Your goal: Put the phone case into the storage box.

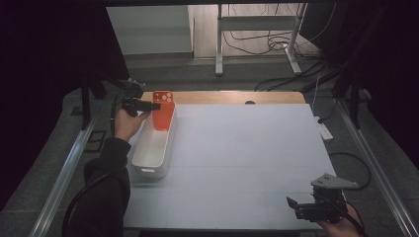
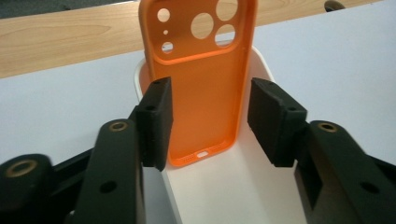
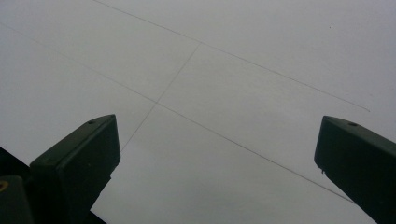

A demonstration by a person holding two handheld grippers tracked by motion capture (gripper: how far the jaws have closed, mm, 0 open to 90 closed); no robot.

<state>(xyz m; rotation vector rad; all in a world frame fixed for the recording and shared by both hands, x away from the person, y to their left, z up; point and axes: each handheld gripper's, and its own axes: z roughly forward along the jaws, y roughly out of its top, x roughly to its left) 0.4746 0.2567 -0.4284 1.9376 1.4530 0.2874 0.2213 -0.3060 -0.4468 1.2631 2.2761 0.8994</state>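
Left gripper view | orange phone case (image 2: 201, 88) leaning upright inside white bin (image 2: 243, 196) | left gripper (image 2: 208, 121) fingers released, flanking case without contact | placement apparently done, withdrawal left | right gripper (image 1: 299, 207) fingers spread, idle over counter (image 1: 237, 163)

A bin (image 1: 151, 150) sits on the left part of the table (image 1: 237, 158), its long side running from near edge to far. A phone case (image 1: 163, 109) stands upright in the bin's far end, leaning on the end wall. The left gripper (image 1: 150, 105) is just left of the case at the bin's far left corner, the case between its spread jaws. The right gripper (image 1: 296, 206) lies well apart, at the table's near right corner
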